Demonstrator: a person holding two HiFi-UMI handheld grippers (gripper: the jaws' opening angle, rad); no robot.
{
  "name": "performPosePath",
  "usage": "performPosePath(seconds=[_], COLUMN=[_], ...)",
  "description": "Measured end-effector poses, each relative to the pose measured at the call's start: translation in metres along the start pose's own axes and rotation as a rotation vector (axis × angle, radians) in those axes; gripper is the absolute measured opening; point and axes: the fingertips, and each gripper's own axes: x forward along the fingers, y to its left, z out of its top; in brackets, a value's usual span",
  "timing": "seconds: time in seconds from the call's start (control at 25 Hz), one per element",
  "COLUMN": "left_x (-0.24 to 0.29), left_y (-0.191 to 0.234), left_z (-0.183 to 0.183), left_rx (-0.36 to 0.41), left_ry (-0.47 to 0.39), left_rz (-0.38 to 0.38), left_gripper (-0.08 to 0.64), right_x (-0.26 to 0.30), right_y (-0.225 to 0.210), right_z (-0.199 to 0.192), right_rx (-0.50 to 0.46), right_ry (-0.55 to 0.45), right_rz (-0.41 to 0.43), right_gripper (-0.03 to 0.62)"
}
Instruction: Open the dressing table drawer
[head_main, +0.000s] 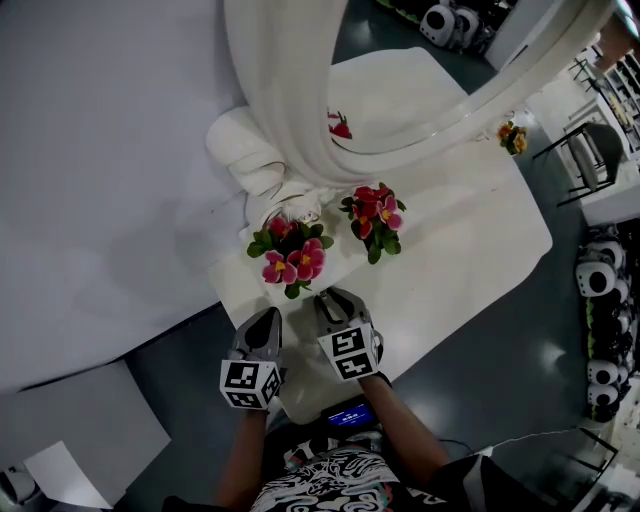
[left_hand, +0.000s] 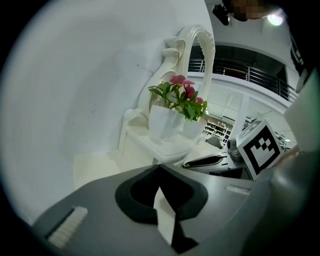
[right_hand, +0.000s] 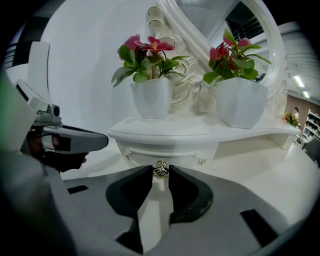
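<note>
Down at the near edge of the broad white dressing desk (head_main: 470, 250), the right claw (right_hand: 160, 175) is drawn narrow. Its two dark pads stand either side of the small round brass-coloured knob (right_hand: 160, 169) at its 12 o'clock. The tips look pressed onto the knob, catching it only at their very ends. The knob sits mid-front of the shallow white drawer (right_hand: 165, 152), which lies flush in its raised white shelf (right_hand: 200, 132) and is not yet pulled out.

At 9 o'clock of the right claw, just beside it, the left claw (left_hand: 160, 170) has its tips together with nothing in them. It seems to touch neither shelf nor desk.

On top of the shelf, directly over the drawer, stand a white tapered pot of pink flowers (right_hand: 152, 97) at 11 o'clock and a twin pot (right_hand: 240, 102) at 1 o'clock. Behind them rises the white scrolled frame of the oval mirror (right_hand: 187, 35).

The hold looks thin. With so little pad on a small rounded knob, a sharp tug would likely let the tips slide off. A pull angled off the drawer's line could bind it in the shelf. Nothing braces the shelf, so a stuck drawer might drag it forward. A sudden release might rock the pots above.
</note>
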Motion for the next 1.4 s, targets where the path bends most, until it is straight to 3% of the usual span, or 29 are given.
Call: performPosePath(seconds=[0.48,1.04,1.24,1.4], left_x=[-0.010,-0.018,-0.030,-0.044], left_y=[-0.008,-0.017,-0.030,-0.041], left_z=[-0.001,0.010,0.022,0.035], left_rx=[-0.004,0.006,0.020,0.042], left_ry=[-0.019,-0.053,-0.091,-0.129], left_rz=[-0.018,-0.029,-0.051,-0.063], left_gripper=[0.002,0.002,0.002,0.002], right_x=[-0.031,-0.047,-0.075,-0.100], right_y=[0.008,0.011,0.015,0.013], right_z=[-0.032,-0.040,-0.041,-0.030], right_rx=[0.019,0.029,0.039,0.042], right_ry=[0.050,0.069,0.040,-0.018], right_rz=[-0.029,-0.051,-0.087,-0.144], right_gripper=[0.100,0.106,0.104,0.053])
